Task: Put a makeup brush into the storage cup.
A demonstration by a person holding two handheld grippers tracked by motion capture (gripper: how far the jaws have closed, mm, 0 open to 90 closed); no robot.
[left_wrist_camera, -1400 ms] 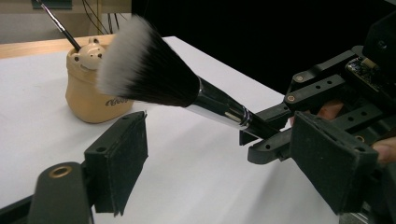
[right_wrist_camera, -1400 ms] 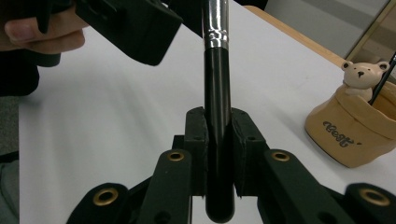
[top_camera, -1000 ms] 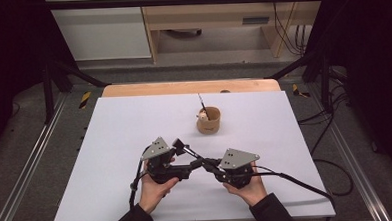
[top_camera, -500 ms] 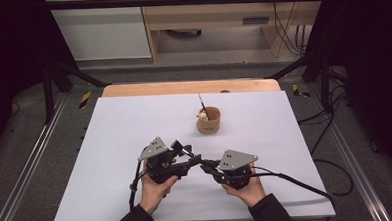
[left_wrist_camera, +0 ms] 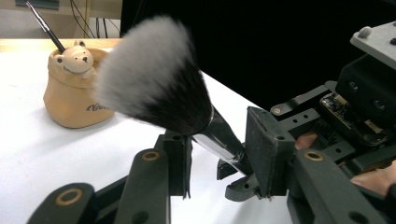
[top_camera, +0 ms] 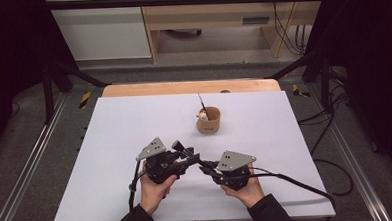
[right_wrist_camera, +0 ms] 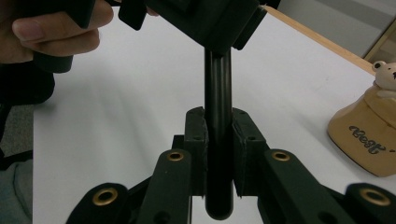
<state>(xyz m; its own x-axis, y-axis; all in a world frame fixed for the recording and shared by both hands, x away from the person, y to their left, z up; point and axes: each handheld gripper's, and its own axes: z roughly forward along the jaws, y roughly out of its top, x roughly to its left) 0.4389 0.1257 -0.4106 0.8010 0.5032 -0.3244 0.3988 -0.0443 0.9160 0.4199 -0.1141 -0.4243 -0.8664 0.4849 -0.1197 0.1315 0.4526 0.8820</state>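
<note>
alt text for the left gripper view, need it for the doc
A fluffy black-and-white makeup brush sits between the left gripper's black jaws, its handle end held by the right gripper. Behind, a tan bear-faced holder with a thin brush stands on the white table.

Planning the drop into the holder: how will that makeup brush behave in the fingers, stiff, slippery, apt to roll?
The makeup brush has a stiff-looking handle, but its fluffy bristles would likely splay on contact. The glossy round handle looks slippery and may rotate in the right gripper. Laid on the table, it would probably roll.
</note>
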